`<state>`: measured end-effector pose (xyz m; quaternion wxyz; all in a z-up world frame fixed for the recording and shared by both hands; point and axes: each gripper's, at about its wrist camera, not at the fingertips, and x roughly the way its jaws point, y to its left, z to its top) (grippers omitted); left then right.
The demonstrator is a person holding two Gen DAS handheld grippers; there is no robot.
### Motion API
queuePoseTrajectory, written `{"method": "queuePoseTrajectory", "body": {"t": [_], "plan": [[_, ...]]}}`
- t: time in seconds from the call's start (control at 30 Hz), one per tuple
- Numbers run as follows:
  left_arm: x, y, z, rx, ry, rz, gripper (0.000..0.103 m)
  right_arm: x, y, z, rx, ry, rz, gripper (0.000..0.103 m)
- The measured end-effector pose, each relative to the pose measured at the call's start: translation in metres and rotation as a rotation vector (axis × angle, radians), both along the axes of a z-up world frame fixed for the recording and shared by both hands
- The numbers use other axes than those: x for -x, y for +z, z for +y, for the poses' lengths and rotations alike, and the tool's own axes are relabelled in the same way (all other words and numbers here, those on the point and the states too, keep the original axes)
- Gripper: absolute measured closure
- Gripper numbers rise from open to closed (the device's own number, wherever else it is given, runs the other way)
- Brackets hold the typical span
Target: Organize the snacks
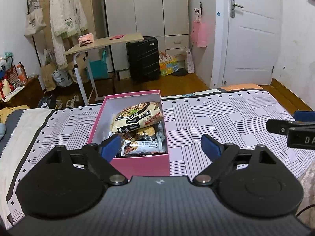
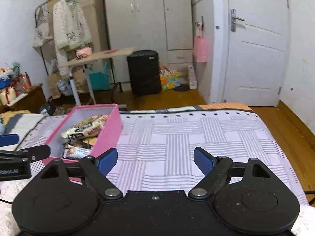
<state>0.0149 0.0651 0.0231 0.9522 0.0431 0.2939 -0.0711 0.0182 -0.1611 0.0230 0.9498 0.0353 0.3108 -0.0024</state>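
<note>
A pink box (image 1: pixel 137 164) lies on the bed with several snack packets (image 1: pixel 135 118) piled inside. My left gripper (image 1: pixel 160 144) is open right in front of the box's near end, and its jaws hold nothing. In the right wrist view the same pink box (image 2: pixel 110 133) sits at the left with the snack packets (image 2: pixel 86 131) in it. My right gripper (image 2: pixel 155 159) is open over bare bedsheet to the right of the box, nothing between its blue pads. Each gripper's finger shows at the edge of the other's view.
The bed is covered by a lilac sheet with striped squares (image 2: pixel 196 135). Beyond its far edge lie a wooden floor, a black suitcase (image 1: pixel 142 59), a small side table (image 1: pixel 106 42), a clothes rack and a white door (image 1: pixel 254 39).
</note>
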Motion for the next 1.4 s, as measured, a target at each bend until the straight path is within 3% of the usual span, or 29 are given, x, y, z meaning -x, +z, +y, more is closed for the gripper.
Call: {"method": "queuePoseTrajectory", "body": {"t": [0.17, 0.37, 0.57, 0.77, 0.97, 1.4], "plan": [[0.003, -0.005, -0.005, 0.001, 0.015, 0.010, 0.002, 0.005, -0.001, 0.000, 0.025, -0.031, 0.021, 0.003], [0.002, -0.009, -0.001, 0.031, 0.054, 0.040, 0.000, 0.006, -0.001, 0.007, 0.090, -0.044, 0.043, 0.003], [0.002, -0.008, 0.008, 0.046, 0.090, 0.050, 0.000, 0.011, 0.002, 0.009, 0.078, -0.017, 0.049, 0.003], [0.004, -0.009, 0.009, 0.020, 0.085, 0.058, 0.000, 0.016, 0.001, 0.015, 0.094, -0.026, 0.035, 0.003], [0.010, -0.009, 0.008, 0.042, 0.075, 0.051, 0.000, 0.021, 0.000, 0.017, 0.090, -0.021, 0.028, 0.003], [0.018, -0.017, -0.002, -0.028, 0.090, -0.005, 0.000, 0.020, -0.007, 0.012, 0.088, -0.034, 0.020, 0.003]]}}
